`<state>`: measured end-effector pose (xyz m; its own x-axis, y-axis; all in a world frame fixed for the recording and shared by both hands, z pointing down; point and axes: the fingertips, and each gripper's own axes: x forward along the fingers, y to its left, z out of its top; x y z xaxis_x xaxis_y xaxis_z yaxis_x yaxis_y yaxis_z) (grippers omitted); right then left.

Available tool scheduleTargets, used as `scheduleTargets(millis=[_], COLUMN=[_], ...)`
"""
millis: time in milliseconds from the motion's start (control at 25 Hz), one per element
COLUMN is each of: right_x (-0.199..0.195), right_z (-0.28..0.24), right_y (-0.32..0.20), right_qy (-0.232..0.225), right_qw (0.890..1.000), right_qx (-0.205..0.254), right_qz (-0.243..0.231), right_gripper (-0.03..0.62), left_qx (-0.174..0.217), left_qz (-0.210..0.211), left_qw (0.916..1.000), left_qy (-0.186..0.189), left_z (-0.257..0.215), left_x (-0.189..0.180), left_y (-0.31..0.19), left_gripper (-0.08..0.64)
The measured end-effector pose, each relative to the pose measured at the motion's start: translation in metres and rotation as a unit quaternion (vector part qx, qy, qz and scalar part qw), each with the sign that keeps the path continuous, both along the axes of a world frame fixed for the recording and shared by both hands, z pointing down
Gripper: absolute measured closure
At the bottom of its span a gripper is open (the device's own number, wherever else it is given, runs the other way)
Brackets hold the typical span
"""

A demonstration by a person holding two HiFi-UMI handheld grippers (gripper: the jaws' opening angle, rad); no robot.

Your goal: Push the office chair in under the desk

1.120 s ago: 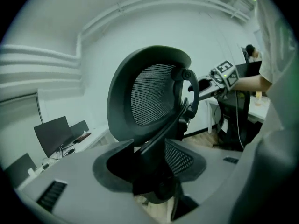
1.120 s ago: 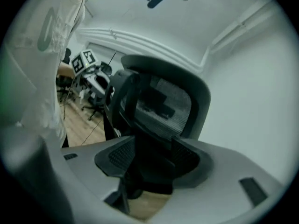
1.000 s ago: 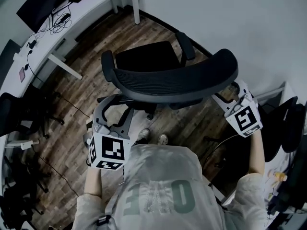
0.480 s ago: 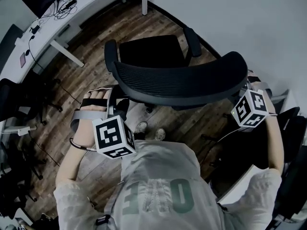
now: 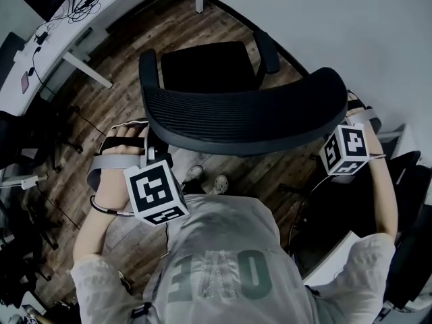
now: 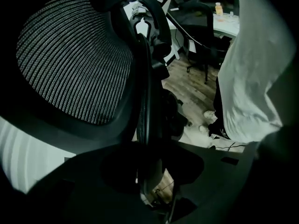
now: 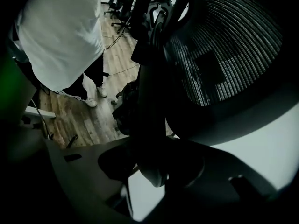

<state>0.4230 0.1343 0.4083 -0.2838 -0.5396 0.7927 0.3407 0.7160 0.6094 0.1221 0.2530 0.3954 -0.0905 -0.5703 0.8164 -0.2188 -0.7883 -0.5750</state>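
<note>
The black office chair stands in front of me, its mesh backrest (image 5: 243, 117) nearest and its seat (image 5: 206, 66) beyond. The white desk (image 5: 61, 42) runs along the upper left, apart from the chair. My left gripper (image 5: 154, 150) sits at the backrest's left end and my right gripper (image 5: 339, 117) at its right end. Both pairs of jaws have just been closing. In the left gripper view the backrest's rim (image 6: 145, 101) runs between the jaws of the left gripper (image 6: 149, 171). The right gripper (image 7: 152, 167) likewise clamps the rim beside the mesh (image 7: 229, 45).
A white wall (image 5: 351, 19) stands to the right of the chair. Other dark chairs stand at the left (image 5: 20, 147) and right (image 5: 412, 201). Cables lie on the wooden floor (image 5: 108, 113). A desk leg (image 5: 88, 69) angles down near the chair's left side.
Both hands have rolled and moved in onto the two ends of the backrest, and the jaws have closed on its rim. The chair sits slightly further left in view.
</note>
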Motion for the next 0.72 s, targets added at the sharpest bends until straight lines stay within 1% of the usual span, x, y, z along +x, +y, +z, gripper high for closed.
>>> scheduleTargets(millis=[160,280,440,560,640,720], right_x=[-0.001,-0.010,-0.033,-0.050,-0.063,-0.076], right_z=[0.000,-0.001,0.002,0.004,0.005,0.007], right_y=[-0.011,-0.026,-0.050,-0.073,-0.092,-0.112], right_qy=[-0.003,-0.011,-0.019,-0.024,-0.025,-0.023], right_qw=[1.000,1.000,0.999,0.998,0.998,0.998], right_qx=[0.004,0.014,0.015,0.015,0.017,0.017], right_qz=[-0.007,-0.013,-0.036,-0.050,-0.055,-0.062], right_gripper=[0.436,0.434,0.436,0.436,0.436,0.436], left_qx=[0.005,0.007,0.007,0.015,0.022,0.021], left_qz=[-0.014,-0.025,-0.039,-0.049,-0.059,-0.074], left_qw=[0.9999,0.9997,0.9992,0.9987,0.9980,0.9970], left_qy=[0.001,-0.001,-0.003,-0.001,0.002,0.006], left_z=[0.000,-0.001,0.002,0.002,0.001,0.003], left_x=[0.001,-0.007,-0.027,-0.041,-0.051,-0.060], left_y=[-0.006,-0.017,-0.035,-0.054,-0.068,-0.080], left_gripper=[0.414,0.414,0.414,0.413,0.410,0.408])
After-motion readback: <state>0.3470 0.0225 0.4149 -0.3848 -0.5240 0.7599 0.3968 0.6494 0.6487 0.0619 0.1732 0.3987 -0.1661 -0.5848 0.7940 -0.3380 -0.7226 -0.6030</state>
